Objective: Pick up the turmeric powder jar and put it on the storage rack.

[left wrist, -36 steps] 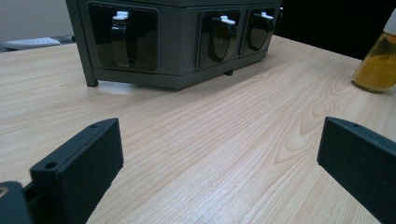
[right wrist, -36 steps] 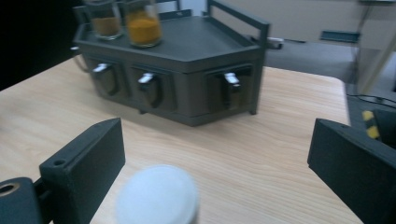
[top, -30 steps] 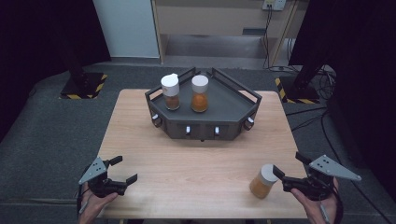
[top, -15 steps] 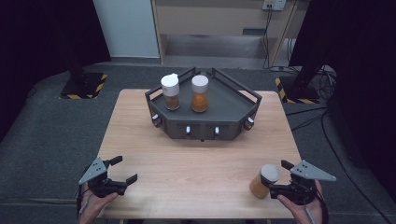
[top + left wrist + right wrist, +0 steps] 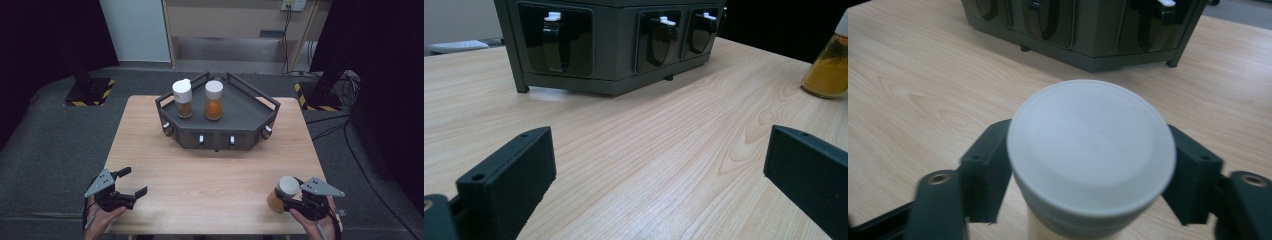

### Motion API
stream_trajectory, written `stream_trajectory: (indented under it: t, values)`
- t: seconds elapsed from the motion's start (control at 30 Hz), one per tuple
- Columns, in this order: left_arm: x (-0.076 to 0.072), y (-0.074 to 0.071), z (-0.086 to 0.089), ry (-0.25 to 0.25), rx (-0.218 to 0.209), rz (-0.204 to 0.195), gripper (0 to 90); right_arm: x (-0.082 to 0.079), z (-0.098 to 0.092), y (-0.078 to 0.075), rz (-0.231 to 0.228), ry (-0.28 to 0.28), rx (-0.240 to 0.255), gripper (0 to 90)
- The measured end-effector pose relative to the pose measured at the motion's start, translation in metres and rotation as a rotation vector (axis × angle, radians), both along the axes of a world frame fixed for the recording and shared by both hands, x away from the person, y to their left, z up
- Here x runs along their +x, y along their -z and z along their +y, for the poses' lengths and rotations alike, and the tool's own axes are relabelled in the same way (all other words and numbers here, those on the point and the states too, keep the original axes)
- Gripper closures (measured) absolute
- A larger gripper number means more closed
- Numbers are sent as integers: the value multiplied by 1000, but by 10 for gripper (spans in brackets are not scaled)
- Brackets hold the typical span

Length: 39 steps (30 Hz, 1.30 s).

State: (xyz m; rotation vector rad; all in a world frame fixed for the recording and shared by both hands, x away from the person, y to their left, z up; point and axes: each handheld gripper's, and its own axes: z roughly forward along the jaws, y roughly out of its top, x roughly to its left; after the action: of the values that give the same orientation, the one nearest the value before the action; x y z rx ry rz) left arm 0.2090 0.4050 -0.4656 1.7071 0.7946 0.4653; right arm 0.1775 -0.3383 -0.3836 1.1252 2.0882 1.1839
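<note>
Gripping a spice jar (image 5: 283, 193) at the near-right corner of the table (image 5: 210, 175), the right gripper (image 5: 295, 200) has just been closing its jaws, w/ the jar between them. In the right gripper view the jar's white cap (image 5: 1091, 145) sits squarely between the two black jaws, one pad pressed to each side just below the cap rim; jar is upright, orange contents visible thru the glass in the high view. Jaws are only as far apart as the jar is wide.

Left gripper (image 5: 131, 186) rests at the near-left corner, well apart from the jar; jaws wide open, nothing between them but bare wood (left gripper view). The same jar shows at the far right edge of that view (image 5: 829, 70).

Dark corner rack (image 5: 220, 122) stands at the table's far middle, w/ knobs along its front face. On its tray: two more white-capped jars side by side, one w/ brownish fill (image 5: 182, 98), one w/ orange fill (image 5: 214, 100), both upright, near but not touching.
</note>
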Motion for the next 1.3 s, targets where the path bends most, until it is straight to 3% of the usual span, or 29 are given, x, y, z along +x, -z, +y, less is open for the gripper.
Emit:
stream_trajectory:
  t: [0.3,0.7,1.07,1.3]
  values:
    - [1,0,0,3,-1,2,0,0,1,-1,-6,3,-8,334]
    - [1,1,0,4,-2,4,0,18,8,-14,15,-45,-19,335]
    - [1,1,0,4,-3,2,0,46,18,-45,17,-134,-13,335]
    - [1,1,0,4,-2,3,0,67,27,-74,31,-178,-23,335]
